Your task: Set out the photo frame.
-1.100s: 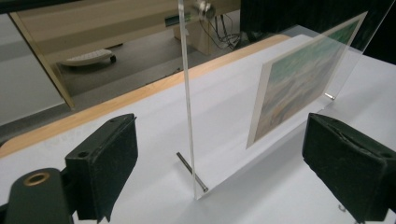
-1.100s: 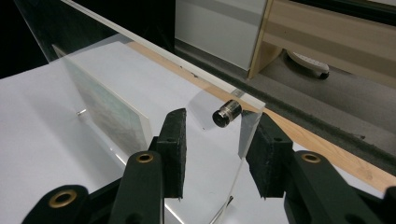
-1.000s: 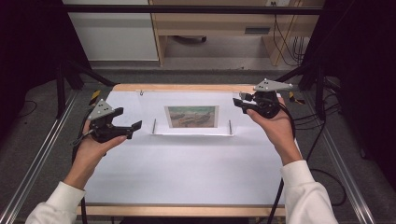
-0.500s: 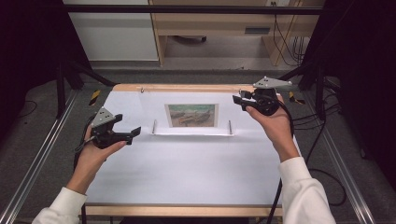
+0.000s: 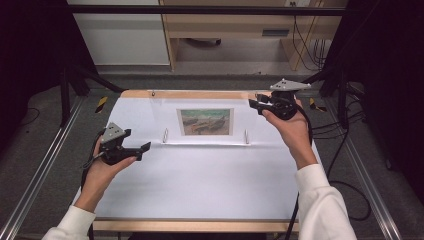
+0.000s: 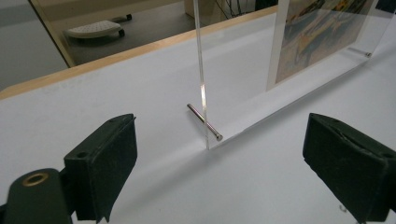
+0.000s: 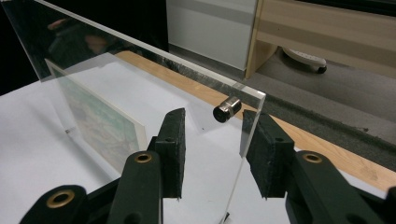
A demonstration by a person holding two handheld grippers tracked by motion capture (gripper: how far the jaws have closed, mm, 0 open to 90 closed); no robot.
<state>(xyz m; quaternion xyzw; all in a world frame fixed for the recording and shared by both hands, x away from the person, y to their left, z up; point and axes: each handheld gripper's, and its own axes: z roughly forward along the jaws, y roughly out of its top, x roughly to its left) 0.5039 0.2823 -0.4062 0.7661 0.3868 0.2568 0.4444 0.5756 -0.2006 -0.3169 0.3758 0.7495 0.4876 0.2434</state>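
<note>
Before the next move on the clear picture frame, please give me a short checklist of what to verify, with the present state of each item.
1. Right gripper straddles the upper corner of the acrylic frame: ok.
2. Its jaws closed on the panel: not ok, gaps on both sides.
3. Metal stud clear of the pads: ok.
4. Left gripper open and empty: ok.
5. Frame upright on its support pin: ok.
6. Print secure inside: cannot tell.

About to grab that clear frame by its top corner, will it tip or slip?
Probably stiff: the frame is a flat clear panel. It may tip, since it stands upright on thin pins. Its glossy edge looks slippery between the right gripper pads.
</note>
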